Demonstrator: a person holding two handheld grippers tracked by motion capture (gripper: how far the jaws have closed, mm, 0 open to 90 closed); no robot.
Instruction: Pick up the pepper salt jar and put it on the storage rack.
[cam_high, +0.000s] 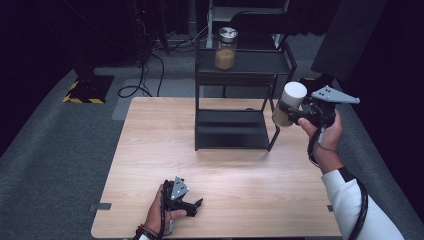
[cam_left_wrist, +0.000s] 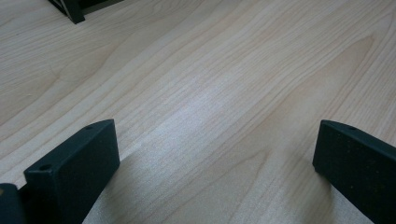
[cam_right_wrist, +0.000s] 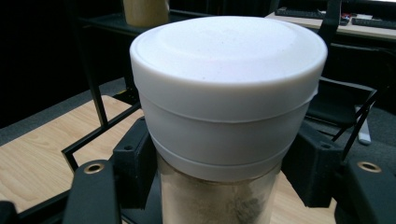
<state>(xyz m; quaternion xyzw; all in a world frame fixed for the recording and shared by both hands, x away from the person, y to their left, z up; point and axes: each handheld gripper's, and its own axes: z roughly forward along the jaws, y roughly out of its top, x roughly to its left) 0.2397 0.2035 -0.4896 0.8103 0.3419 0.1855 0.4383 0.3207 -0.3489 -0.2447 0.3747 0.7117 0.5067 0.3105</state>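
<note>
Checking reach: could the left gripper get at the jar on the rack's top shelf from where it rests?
Probably not: the left gripper rests at the table's near edge, and the jar sits far across, atop the rack.

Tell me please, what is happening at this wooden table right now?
A person works with two hand-held grippers. The right gripper is shut on a glass jar with a white lid, filled with a pale powder, and holds it in the air beside the black metal two-level shelf. A second glass jar with a silver metal lid stands on the upper level of the shelf; the lower level looks bare. The left gripper rests low over the light wooden table, its jaws open and holding nothing.
</note>
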